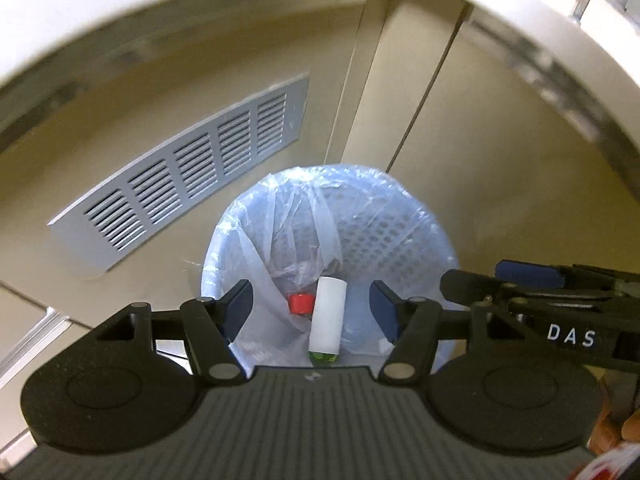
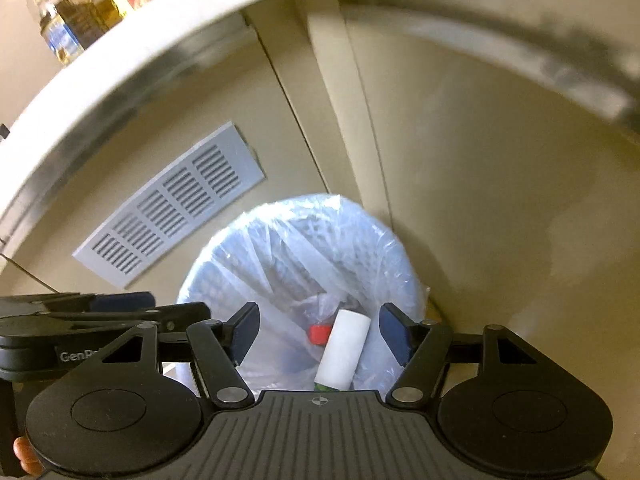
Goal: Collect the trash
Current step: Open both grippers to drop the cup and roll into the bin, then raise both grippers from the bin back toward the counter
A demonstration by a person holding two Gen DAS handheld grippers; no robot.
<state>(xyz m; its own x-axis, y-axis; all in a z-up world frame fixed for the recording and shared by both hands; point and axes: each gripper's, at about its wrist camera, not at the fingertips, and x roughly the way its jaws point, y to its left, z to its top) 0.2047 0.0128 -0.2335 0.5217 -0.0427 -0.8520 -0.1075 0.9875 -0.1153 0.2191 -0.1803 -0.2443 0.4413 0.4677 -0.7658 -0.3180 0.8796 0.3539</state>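
Both hand-held grippers hang side by side over the bin. The left hand-held gripper (image 1: 311,312) has its jaws spread apart with nothing between them; the right hand-held gripper (image 2: 319,334) is likewise spread and empty. Below them, down inside the bin (image 1: 400,232), lies a white roll (image 1: 328,314) with a green end toward the cameras, tilted against the liner (image 1: 256,256). Touching its left side is a red cap (image 1: 300,304), partly under crumpled clear plastic. The bin is a perforated basket, its rim wrapped in the thin liner. It stands on the floor beside a cabinet, near a grey vent (image 1: 192,168). Farther up, bottles (image 2: 68,20) stand on the surface (image 2: 120,52).
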